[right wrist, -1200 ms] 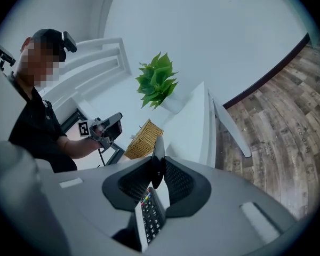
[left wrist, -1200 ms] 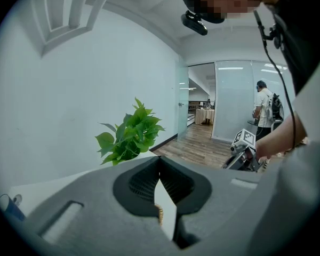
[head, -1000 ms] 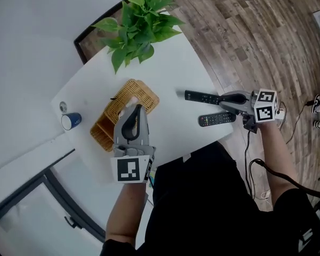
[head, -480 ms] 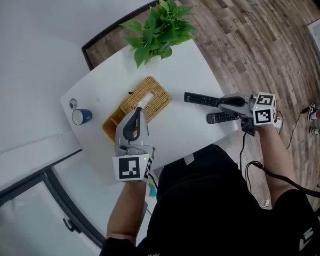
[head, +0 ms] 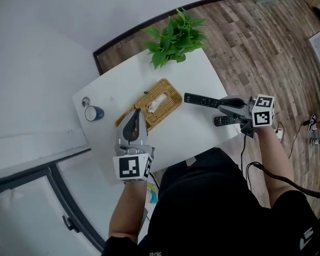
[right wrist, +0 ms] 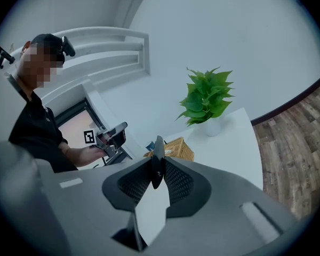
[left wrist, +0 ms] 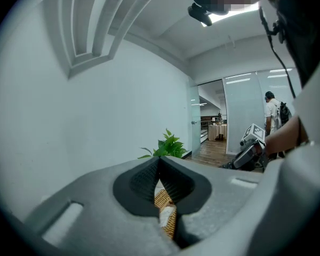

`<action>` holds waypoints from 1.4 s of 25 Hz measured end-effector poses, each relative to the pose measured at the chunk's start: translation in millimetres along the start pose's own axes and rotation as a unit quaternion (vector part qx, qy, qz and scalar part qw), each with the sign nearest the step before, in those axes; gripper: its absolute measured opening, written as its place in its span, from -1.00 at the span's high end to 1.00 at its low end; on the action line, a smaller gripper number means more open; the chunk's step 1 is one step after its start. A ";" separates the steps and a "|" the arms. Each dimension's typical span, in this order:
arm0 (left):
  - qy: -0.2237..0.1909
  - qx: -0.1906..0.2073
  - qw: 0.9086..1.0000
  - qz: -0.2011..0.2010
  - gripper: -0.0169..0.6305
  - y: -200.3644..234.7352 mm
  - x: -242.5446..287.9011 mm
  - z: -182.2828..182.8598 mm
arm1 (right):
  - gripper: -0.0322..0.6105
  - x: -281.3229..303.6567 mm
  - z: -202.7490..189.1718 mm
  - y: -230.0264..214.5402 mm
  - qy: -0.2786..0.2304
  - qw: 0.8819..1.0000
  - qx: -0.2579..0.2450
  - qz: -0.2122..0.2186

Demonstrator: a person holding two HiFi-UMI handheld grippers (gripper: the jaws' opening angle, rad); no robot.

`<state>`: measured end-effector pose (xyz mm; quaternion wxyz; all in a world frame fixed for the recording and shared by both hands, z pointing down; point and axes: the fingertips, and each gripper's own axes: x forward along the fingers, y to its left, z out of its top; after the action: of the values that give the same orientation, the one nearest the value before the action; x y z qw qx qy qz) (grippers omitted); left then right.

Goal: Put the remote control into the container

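One remote control [head: 201,100]: judged rigid, light, slick plastic; end clamped in right gripper [head: 222,104] jaws, just right of container [head: 170,92]; mid-body hold likely steadier. Left gripper [head: 135,114] jaws closed, empty, beside container.

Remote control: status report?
Right gripper jaws shut on remote control. Left gripper shut, empty, near wicker basket. Second remote lies on table beside right gripper.

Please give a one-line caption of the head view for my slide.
Right gripper holds a remote control over the table, near the wicker basket.
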<state>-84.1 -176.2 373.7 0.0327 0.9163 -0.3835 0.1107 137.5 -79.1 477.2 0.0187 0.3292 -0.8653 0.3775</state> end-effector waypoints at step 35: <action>-0.029 -0.021 0.993 0.115 0.94 147.1 -140.5 -12.8 | 0.68 162.0 22.1 94.0 0.066 0.994 -0.056 0.060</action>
<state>-286.5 -180.1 350.5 0.0280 0.8679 -0.4896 0.0785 -39.3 -137.0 446.7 0.0711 0.2495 -0.9002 0.3496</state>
